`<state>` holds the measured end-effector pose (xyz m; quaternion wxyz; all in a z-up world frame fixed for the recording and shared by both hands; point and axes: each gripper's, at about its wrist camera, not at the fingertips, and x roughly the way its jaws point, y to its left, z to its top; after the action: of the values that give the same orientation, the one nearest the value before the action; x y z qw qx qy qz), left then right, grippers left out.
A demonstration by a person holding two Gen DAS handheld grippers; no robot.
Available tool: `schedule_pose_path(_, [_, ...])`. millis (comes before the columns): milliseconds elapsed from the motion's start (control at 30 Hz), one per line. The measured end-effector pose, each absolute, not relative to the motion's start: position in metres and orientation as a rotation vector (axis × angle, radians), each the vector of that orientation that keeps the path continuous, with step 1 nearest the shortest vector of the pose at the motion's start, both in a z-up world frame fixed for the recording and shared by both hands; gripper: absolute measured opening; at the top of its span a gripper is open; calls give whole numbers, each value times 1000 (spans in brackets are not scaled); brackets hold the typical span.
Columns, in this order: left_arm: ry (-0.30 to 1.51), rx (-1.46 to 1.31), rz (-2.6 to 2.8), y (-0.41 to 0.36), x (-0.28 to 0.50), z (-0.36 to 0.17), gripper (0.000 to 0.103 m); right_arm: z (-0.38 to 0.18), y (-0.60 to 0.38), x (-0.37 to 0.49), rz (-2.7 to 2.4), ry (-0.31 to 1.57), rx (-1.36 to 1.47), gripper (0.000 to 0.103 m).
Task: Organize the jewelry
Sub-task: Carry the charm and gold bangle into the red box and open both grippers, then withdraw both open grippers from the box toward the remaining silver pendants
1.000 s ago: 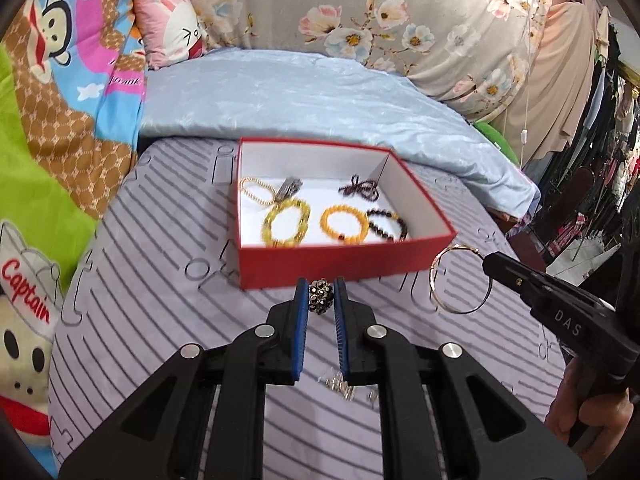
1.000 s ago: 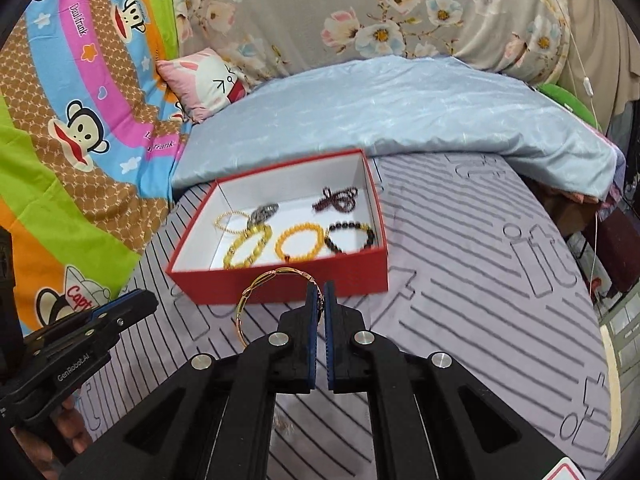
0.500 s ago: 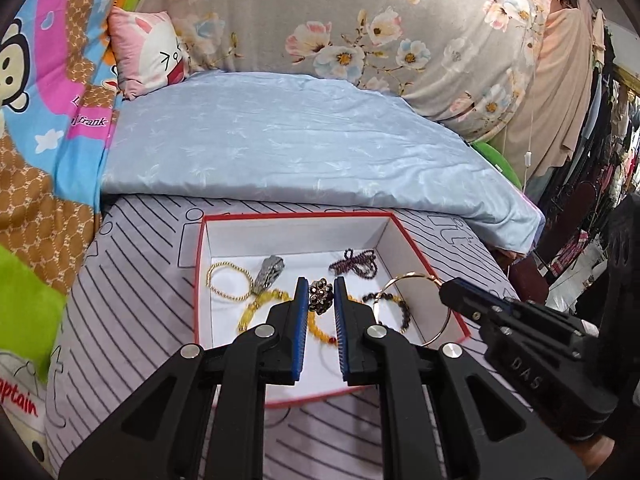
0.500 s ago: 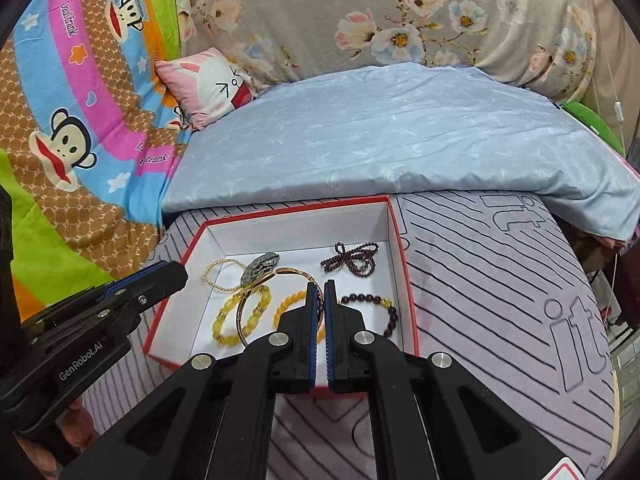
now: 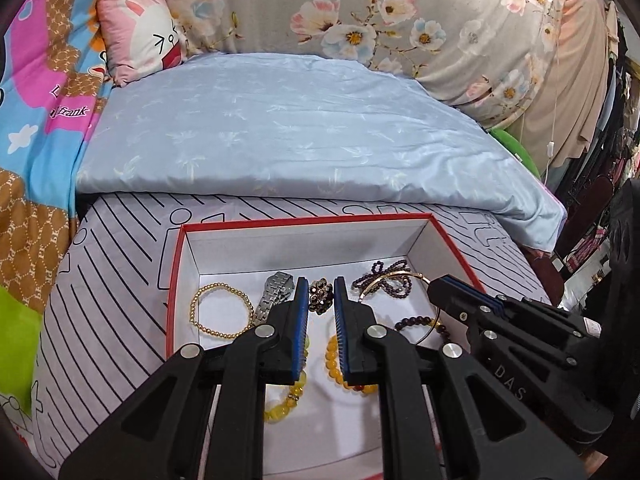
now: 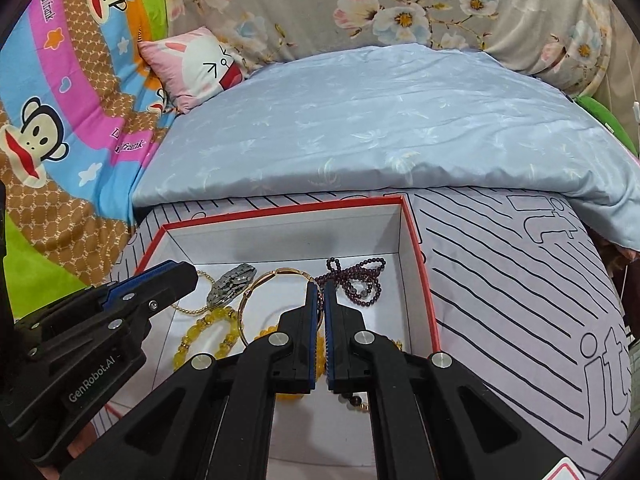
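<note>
- left gripper [image 5: 321, 300] fingers clamped on dark beaded ornament [image 5: 320, 295]; right gripper [image 6: 322, 304] fingers clamped on gold bangle [image 6: 276, 276]
- both over red box [image 5: 304, 220]: lower to a bare spot before releasing
- bed beyond

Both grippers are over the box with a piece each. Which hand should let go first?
Probably left. The left gripper holds the small brooch over bare floor of the red box; the right gripper's gold bangle overlaps other bracelets.
</note>
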<state>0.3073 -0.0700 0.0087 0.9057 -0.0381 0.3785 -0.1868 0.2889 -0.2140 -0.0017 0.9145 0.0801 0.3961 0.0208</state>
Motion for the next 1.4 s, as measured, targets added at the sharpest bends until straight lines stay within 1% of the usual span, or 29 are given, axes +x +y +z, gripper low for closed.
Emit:
schedule_pose_path(333, [806,-67,-380,-73,323,-3,12,-14,-211,301,40,838,150,4])
schedule_pose_path(367, [808,-65,-374,-73,324,-3,12,-13,-212,301,33,832,147,6])
schedule_pose_path(400, [802,-64,-361,-72,324,-3,14,-12,-212,299,29,829,143,8])
schedule_pose_path(433, [796,-64,-348,-71,323,-3,22,-11,-212,298,22,825,139,9])
schedule_pose_path(467, [794,-65,-339,-70,323,-2,26,-9,-212,296,18,821,139,9])
schedule_pose_path(500, [793,-71,-329,-68,322,-1,35,-8,-213,295,17,820,142,10])
schedule_pose_path(533, [790,-77,-323,-67,321,0,36,-6,-214,293,17,819,147,10])
schedule_pose_path(633, [783,-82,-314,-61,315,5,36,0,-216,282,13,804,155,18])
schedule_pose_path(667, [777,-79,-312,-60,312,7,36,2,-217,278,11,798,153,19])
schedule_pose_path(933, [750,-87,-301,-40,273,25,36,18,-216,226,5,777,140,19])
schedule_pose_path(1067, [748,-94,-296,-30,249,29,36,16,-215,192,8,792,147,19])
schedule_pose_path(1400, [796,-95,-271,-12,187,14,37,-4,-201,118,8,860,113,19])
